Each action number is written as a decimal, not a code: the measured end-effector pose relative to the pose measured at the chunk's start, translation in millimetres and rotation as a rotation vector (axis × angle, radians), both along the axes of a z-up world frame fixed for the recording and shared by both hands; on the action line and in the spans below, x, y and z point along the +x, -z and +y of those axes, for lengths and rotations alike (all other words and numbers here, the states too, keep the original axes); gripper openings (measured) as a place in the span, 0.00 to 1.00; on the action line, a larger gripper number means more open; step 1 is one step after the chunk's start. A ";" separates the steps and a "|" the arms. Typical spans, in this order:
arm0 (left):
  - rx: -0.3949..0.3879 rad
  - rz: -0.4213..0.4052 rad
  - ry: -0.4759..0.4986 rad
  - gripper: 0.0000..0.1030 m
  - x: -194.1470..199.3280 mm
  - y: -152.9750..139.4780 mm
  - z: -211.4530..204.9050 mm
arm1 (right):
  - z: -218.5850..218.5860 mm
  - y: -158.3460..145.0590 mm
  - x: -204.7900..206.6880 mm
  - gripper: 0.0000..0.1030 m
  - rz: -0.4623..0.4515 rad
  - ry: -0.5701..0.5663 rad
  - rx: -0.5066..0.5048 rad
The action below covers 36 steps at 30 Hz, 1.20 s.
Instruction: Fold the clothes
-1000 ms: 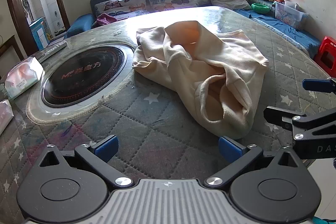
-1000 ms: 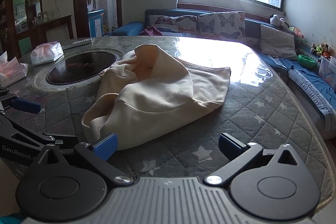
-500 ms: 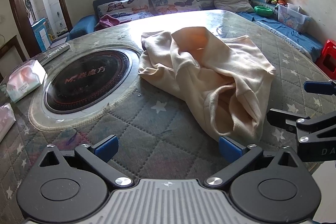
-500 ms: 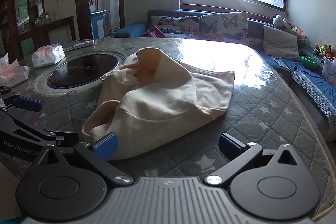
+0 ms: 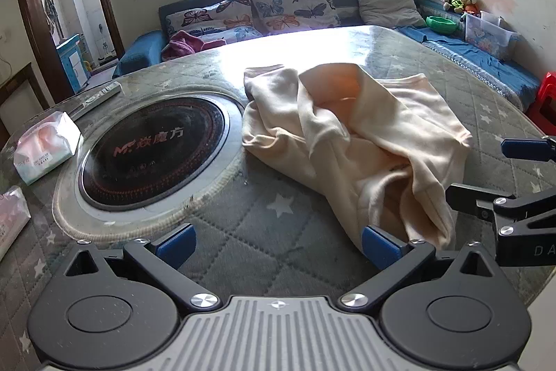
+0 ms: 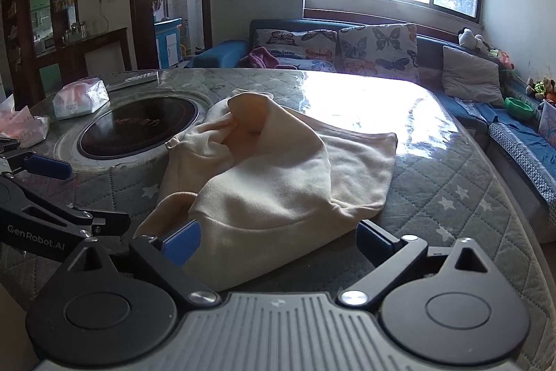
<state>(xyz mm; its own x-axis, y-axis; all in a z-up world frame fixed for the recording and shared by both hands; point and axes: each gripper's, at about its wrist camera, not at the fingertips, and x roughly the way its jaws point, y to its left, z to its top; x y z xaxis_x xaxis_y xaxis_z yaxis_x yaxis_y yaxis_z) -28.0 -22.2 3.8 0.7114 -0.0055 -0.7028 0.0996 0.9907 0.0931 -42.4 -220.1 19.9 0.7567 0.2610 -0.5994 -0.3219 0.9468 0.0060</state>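
With both the left gripper (image 5: pixel 276 240) and right gripper (image 6: pixel 278 240) spread wide and empty, bring them to the near hem of the crumpled cream sweatshirt (image 5: pixel 358 141) at twelve o'clock on the quilted round table (image 5: pixel 264 232), pinching only one layer.

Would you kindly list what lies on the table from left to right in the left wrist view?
Tissue pack → round black hotplate → crumpled cream garment → right gripper, entering at the right edge.
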 end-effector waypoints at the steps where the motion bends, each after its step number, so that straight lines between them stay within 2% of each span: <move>1: 0.000 -0.001 0.000 1.00 2.0 -0.4 0.5 | 0.4 -0.5 2.2 0.94 0.000 -0.001 0.001; 17: -0.004 -0.013 0.018 1.00 39.6 -4.8 4.1 | 11.1 -8.9 39.8 0.88 -0.011 -0.037 -0.009; 33: -0.042 -0.058 -0.039 1.00 77.5 -14.7 29.3 | 24.1 -16.4 94.1 0.72 -0.019 -0.092 -0.003; 36: -0.046 -0.048 -0.050 1.00 81.9 -12.6 32.8 | 31.4 -16.3 108.1 0.68 -0.029 -0.111 -0.031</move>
